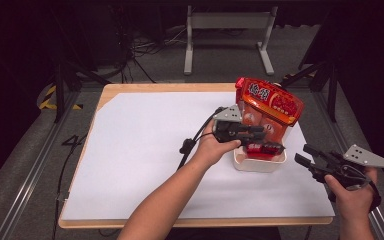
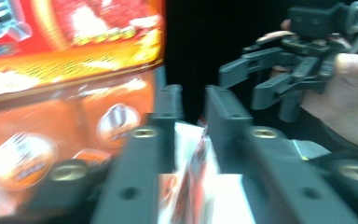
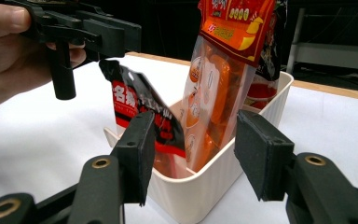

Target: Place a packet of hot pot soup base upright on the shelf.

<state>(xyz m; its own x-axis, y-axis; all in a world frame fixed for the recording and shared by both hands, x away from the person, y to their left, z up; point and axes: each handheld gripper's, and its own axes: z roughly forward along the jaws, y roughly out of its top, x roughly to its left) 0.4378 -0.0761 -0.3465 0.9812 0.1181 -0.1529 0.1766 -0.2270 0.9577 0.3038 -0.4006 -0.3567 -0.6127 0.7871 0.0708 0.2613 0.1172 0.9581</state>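
The left gripper (image 1: 275,146) has let go of the black packet (image 3: 142,114), its jaws parted above it. Lift it straight out of the white bin (image 1: 258,162) so nothing tips, and keep the empty, open right gripper (image 1: 305,154) at lower right.

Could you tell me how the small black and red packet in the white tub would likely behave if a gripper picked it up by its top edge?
The black and red packet looks thin and flat, so probably light and floppy. Its glossy film may be slippery. It leans loosely in the white tub, so it should lift freely.

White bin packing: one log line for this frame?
left gripper: jaws around dark packet, loosening | right gripper: open, idle beside bin | white bin: orange bag upright inside
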